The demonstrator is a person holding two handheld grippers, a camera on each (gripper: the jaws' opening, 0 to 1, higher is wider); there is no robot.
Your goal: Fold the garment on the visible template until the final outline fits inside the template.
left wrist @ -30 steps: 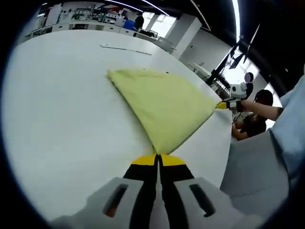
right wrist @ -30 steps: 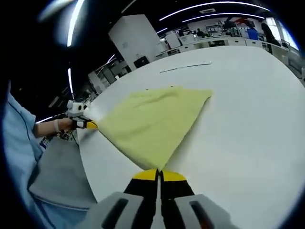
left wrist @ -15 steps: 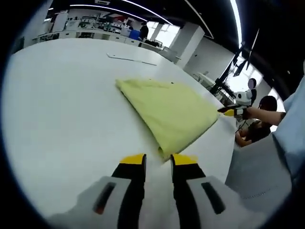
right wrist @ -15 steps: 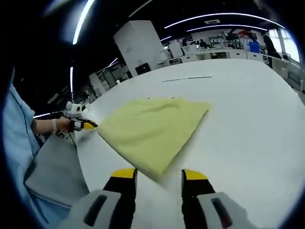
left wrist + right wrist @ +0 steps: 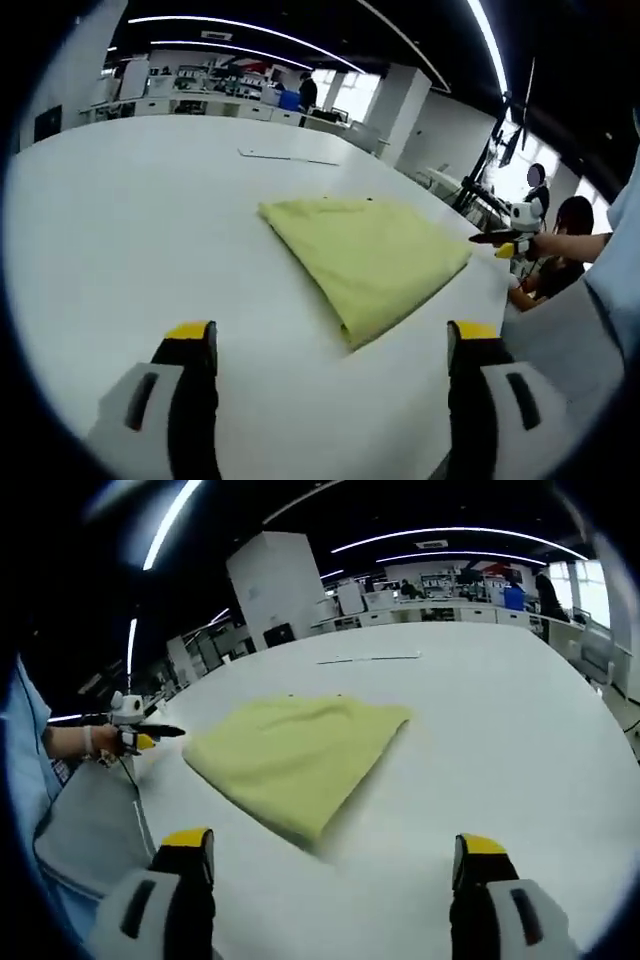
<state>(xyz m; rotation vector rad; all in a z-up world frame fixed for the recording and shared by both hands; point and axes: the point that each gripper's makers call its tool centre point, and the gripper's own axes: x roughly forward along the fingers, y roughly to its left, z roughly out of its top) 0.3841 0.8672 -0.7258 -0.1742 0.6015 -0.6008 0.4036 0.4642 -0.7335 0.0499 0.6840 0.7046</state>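
A folded yellow garment (image 5: 365,255) lies flat on the white table (image 5: 120,230), roughly a four-sided shape with its near corner pointing at me. My left gripper (image 5: 330,338) stands wide open just short of that corner, with nothing between its fingers. In the right gripper view the same garment (image 5: 295,750) lies ahead, and my right gripper (image 5: 332,842) is wide open in front of its near edge, holding nothing. Each gripper also shows from the side at the table's edge: the right gripper (image 5: 508,243) and the left gripper (image 5: 135,735), both beside the garment's outer corners.
A thin dark line (image 5: 290,157) is marked on the table beyond the garment, also visible as the line (image 5: 370,659). The table's edge runs close by the person's grey clothing (image 5: 540,350). A seated person (image 5: 570,215) and desks are further off.
Both grippers were shut on the garment's near corners; they have opened, let go and drawn back. The garment now lies flat on the table.
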